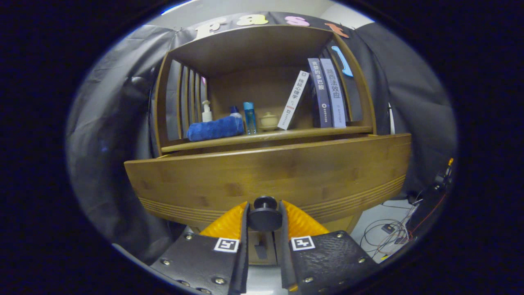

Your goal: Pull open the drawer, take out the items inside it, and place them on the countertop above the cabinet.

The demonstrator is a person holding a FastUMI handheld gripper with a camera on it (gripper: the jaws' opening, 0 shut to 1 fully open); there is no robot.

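Jaws clamp the round dark knob [265, 214] on the grooved wooden drawer [270, 176].

Warm brown wood with fine parallel grooves low down is seen on the drawer [266, 172]. Its knob [265, 213] is black. On the counter [229, 142] lie a blue rolled towel [215, 128], a clear blue bottle [249, 117], a white pump bottle [206, 111] and a cream pot [269, 120].

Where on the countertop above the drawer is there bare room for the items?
The countertop is mostly taken: blue towel, pump bottle, blue bottle, small pot and books. Bare room is left of the towel and along the front edge. The fingers are closed on the drawer knob.
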